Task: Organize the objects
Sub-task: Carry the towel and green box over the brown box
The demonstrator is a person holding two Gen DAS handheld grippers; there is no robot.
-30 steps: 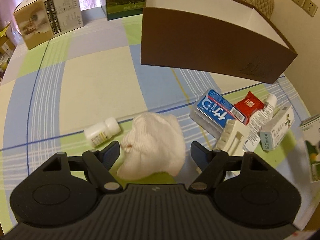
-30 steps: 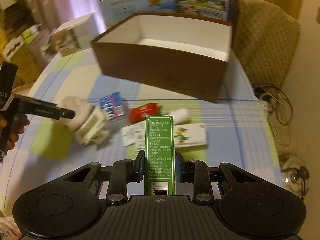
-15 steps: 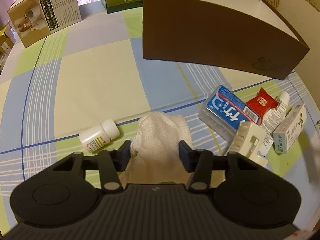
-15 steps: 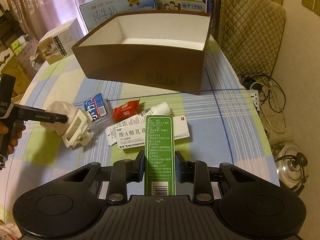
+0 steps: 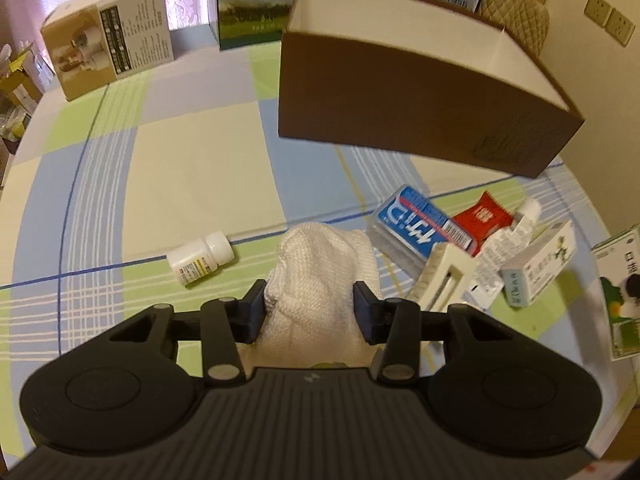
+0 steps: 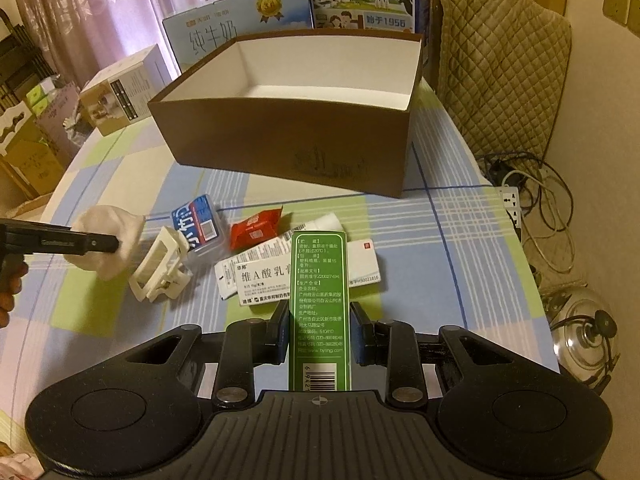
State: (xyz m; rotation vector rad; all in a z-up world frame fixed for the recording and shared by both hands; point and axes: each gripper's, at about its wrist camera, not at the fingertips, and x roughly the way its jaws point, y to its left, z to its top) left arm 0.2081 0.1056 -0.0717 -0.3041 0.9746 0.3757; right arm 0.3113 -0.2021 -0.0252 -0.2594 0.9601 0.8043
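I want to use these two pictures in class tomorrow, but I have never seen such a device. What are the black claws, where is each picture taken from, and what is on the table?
A person holds one hand-held claw in each hand; no robot is there. Each picture comes from a camera on a claw, looking along its fingers. The left claw is closing on a white cloth. The right claw grips a green box. On the checked tablecloth lie a white pill bottle, a blue packet, a red sachet and other small cartons. Behind stands an open brown box, empty as far as shown.
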